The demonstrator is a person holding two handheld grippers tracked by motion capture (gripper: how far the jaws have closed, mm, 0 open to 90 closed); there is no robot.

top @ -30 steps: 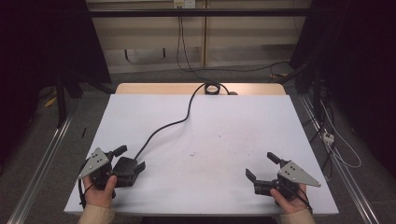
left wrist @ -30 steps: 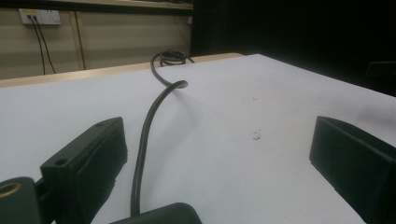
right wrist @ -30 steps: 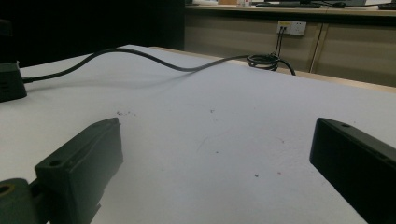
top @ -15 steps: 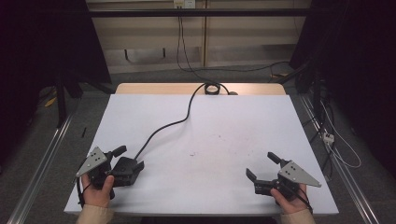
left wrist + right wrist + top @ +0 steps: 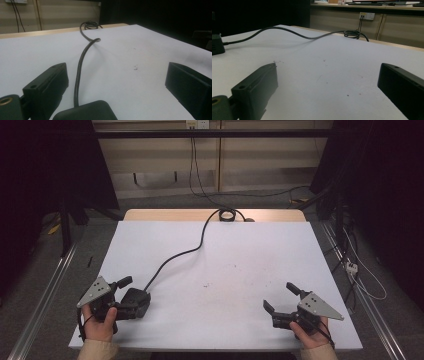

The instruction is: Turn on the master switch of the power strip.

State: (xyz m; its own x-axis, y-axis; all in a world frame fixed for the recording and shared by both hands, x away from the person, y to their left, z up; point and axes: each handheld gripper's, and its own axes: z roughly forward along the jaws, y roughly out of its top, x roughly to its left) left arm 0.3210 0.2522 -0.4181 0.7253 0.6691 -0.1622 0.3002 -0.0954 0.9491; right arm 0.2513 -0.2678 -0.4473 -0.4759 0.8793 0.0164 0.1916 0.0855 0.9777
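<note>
Across most of the high view spreads the white table top [image 5: 240, 255], resting on a wooden table whose far edge shows as a tan strip [image 5: 165, 215]. Over the white surface runs a black cable [image 5: 190, 251], which leaves a small coil [image 5: 227, 215] at the far edge and curves toward the near left corner, where it ends in a black adapter block [image 5: 134, 303] lying flat on the top. At that corner the left gripper [image 5: 127, 292] sits in the person's left hand [image 5: 100, 320], its jaws spread wide with the block between them, just in front of the gripper's body; in the left gripper view the block's rounded top [image 5: 86, 111] lies low between the two jaws, and I cannot tell whether either jaw touches it. Near the right front corner the right gripper [image 5: 281, 297] is held in the right hand [image 5: 310, 332], jaws parted wide over bare table, well apart from block and cable. A few dark specks [image 5: 206, 284] mark the surface between the grippers.
</note>
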